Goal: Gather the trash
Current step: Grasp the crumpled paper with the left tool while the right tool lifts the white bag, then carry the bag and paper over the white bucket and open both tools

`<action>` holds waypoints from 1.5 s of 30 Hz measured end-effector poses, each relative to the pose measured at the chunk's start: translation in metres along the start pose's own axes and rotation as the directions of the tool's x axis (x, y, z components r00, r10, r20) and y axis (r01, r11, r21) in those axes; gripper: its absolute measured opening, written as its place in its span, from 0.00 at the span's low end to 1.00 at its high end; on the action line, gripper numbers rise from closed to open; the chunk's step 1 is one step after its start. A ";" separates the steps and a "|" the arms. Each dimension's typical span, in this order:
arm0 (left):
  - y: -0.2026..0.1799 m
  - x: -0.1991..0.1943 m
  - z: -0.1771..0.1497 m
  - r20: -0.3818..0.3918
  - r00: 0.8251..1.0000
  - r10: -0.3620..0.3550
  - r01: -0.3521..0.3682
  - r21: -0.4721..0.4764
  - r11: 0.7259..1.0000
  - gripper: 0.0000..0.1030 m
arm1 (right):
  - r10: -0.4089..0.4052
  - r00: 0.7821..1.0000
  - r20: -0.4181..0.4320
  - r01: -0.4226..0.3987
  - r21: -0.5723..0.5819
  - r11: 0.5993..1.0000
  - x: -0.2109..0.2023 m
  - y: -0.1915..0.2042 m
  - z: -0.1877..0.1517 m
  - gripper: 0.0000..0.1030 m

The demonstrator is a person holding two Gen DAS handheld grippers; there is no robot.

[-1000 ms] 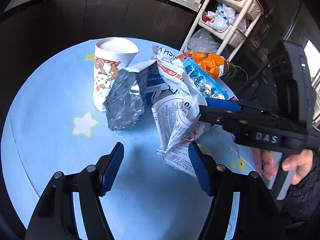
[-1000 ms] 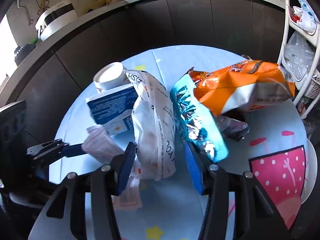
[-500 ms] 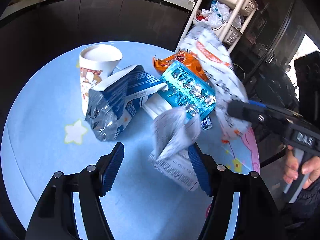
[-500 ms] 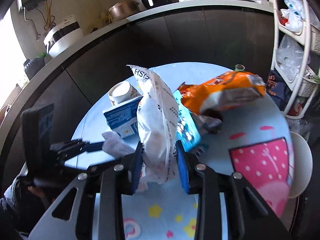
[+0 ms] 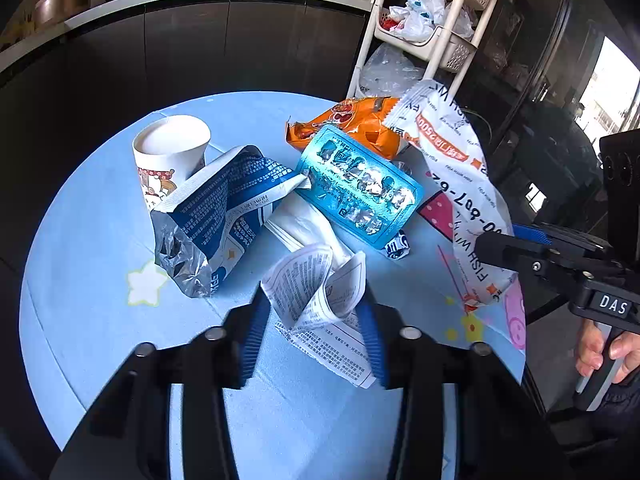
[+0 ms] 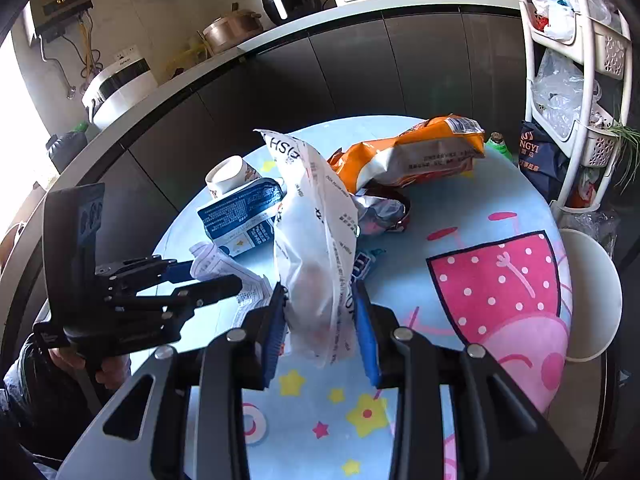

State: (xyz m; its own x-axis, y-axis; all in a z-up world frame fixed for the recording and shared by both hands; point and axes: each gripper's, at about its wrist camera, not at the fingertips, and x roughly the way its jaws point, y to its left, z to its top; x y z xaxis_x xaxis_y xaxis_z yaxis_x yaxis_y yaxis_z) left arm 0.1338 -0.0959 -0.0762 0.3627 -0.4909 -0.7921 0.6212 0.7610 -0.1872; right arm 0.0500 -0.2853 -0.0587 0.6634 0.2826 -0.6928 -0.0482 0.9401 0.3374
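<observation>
My right gripper [image 6: 320, 328] is shut on a white printed plastic bag [image 6: 316, 240] and holds it up above the round blue table [image 6: 400, 420]; the bag also shows in the left wrist view [image 5: 460, 184]. My left gripper [image 5: 312, 320] is closing around a crumpled printed leaflet [image 5: 320, 292] on the table, its pads at both sides of the paper. Behind lie a blue blister pack [image 5: 360, 188], an orange snack bag [image 5: 356, 124], a blue-and-silver pouch [image 5: 220, 216] and a paper cup [image 5: 168, 156].
A small blue wrapper [image 5: 396, 246] lies by the blister pack. A white shelf rack [image 6: 576, 80] with plastic bags stands at the table's right. A dark counter [image 6: 320, 60] curves behind. A white stool [image 6: 592, 292] sits at the table's right edge.
The right gripper closed on the white bag and lifted it off the pile to the right. The left gripper's fingers narrowed around the leaflet and both cameras rose.
</observation>
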 end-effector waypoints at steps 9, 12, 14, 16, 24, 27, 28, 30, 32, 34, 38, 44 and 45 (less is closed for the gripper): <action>-0.019 -0.027 0.010 0.035 0.999 -0.009 0.009 -0.012 1.000 0.07 | 0.002 0.998 0.067 -0.003 0.009 1.000 -0.035 -0.011 -0.004 0.33; -0.043 -0.041 0.022 0.072 0.997 -0.023 0.020 0.044 0.999 0.07 | -0.014 0.995 0.104 0.012 0.025 1.000 -0.050 -0.022 -0.003 0.33; -0.061 -0.046 0.034 0.096 0.995 -0.036 0.029 0.079 0.996 0.07 | -0.027 0.992 0.126 0.022 0.043 0.999 -0.060 -0.031 -0.002 0.33; -0.075 -0.049 0.043 0.109 0.992 -0.058 0.047 0.103 0.994 0.07 | -0.044 0.988 0.149 0.035 0.063 0.997 -0.071 -0.043 -0.002 0.33; -0.144 -0.039 0.084 0.136 0.981 -0.141 0.110 0.210 0.972 0.07 | -0.147 0.967 0.207 0.113 0.166 0.980 -0.112 -0.104 -0.009 0.33; -0.169 -0.024 0.096 0.129 0.978 -0.166 0.132 0.242 0.961 0.07 | -0.190 0.958 0.214 0.145 0.211 0.967 -0.123 -0.132 -0.015 0.33; -0.179 -0.017 0.100 0.122 0.977 -0.176 0.141 0.250 0.958 0.07 | -0.201 0.956 0.213 0.153 0.221 0.963 -0.124 -0.141 -0.018 0.33; -0.192 -0.004 0.109 0.106 0.976 -0.188 0.156 0.256 0.954 0.07 | -0.239 0.951 0.198 0.187 0.248 0.950 -0.126 -0.162 -0.023 0.33; -0.204 0.008 0.116 0.087 0.975 -0.202 0.174 0.259 0.950 0.07 | -0.267 0.947 0.178 0.214 0.270 0.939 -0.124 -0.180 -0.028 0.33; -0.217 0.021 0.123 0.075 0.975 -0.208 0.182 0.262 0.948 0.07 | -0.283 0.945 0.164 0.227 0.294 0.929 -0.120 -0.198 -0.033 0.33; -0.239 0.050 0.136 0.047 0.977 -0.210 0.191 0.265 0.945 0.07 | -0.297 0.945 0.134 0.239 0.334 0.912 -0.107 -0.227 -0.039 0.33; -0.265 0.098 0.148 -0.005 0.984 -0.179 0.173 0.286 0.942 0.07 | -0.304 0.948 0.090 0.252 0.371 0.894 -0.083 -0.263 -0.048 0.33; -0.269 0.110 0.150 -0.020 0.985 -0.171 0.169 0.288 0.943 0.07 | -0.304 0.949 0.084 0.253 0.375 0.892 -0.080 -0.268 -0.049 0.33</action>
State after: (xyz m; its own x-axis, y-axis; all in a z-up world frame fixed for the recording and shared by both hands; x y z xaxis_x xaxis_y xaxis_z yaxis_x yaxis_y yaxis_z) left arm 0.1106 -0.4179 -0.0257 0.2374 -0.6050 -0.7600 0.8470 0.5120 -0.1431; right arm -0.0271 -0.5509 -0.1254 0.7070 -0.0341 -0.7064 0.4048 0.8386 0.3646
